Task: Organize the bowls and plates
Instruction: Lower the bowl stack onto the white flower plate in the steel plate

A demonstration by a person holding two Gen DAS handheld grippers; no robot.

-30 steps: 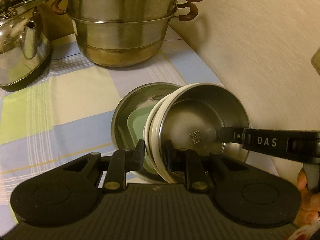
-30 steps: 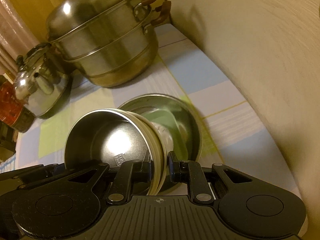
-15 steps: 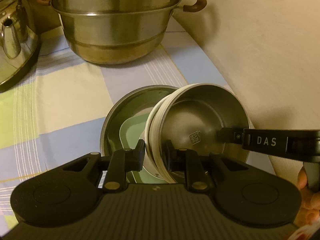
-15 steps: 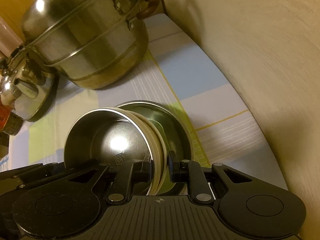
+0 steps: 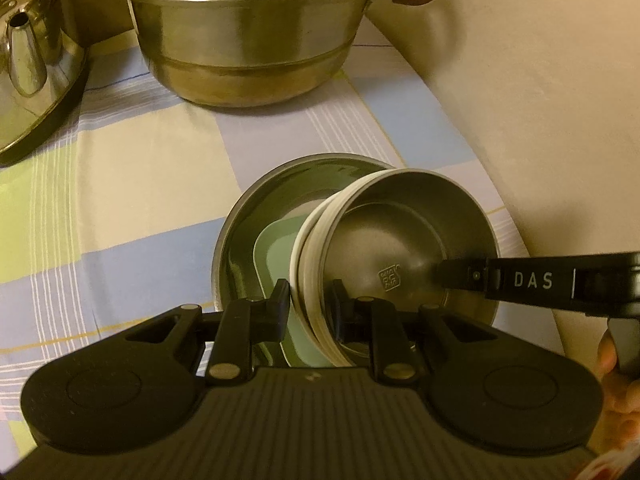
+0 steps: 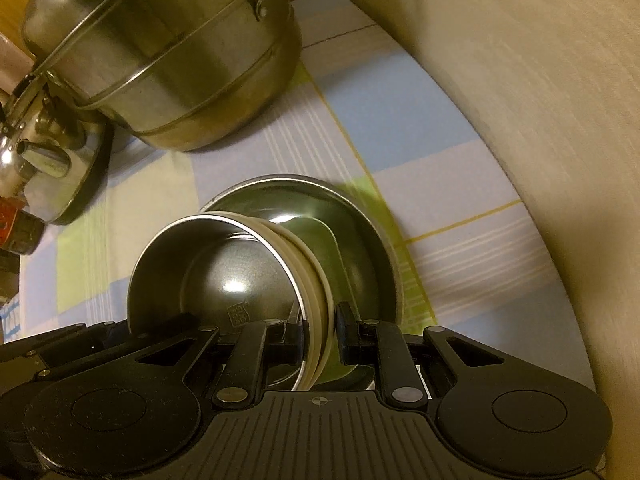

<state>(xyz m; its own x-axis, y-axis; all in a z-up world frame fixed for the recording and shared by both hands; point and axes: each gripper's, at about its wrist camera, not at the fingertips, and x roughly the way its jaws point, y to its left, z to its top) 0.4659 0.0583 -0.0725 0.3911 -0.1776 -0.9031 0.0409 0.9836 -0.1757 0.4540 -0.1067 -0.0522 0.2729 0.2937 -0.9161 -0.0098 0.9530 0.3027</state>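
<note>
A stack of nested bowls (image 5: 392,248), steel inside with cream rims, hangs tilted just above a round steel dish (image 5: 240,232). A pale green plate (image 5: 276,252) lies in that dish. My left gripper (image 5: 310,296) is shut on the stack's left rim. My right gripper (image 5: 452,276) comes in from the right, one finger inside the bowl. In the right wrist view my right gripper (image 6: 320,320) is shut on the rim of the bowl stack (image 6: 224,272), over the steel dish (image 6: 360,232) and green plate (image 6: 316,236). The stack hides the dish's near part.
A tall steel steamer pot (image 5: 256,40) stands behind the dish on a checked tablecloth (image 5: 120,184). A steel kettle (image 5: 32,60) sits at the far left. A beige wall (image 5: 540,100) runs close along the right. A red jar (image 6: 12,220) shows at the left edge.
Both grippers carried the bowl stack forward and down, closer over the steel dish. The pot and kettle now sit nearer and higher in view. Neither grip changed.
</note>
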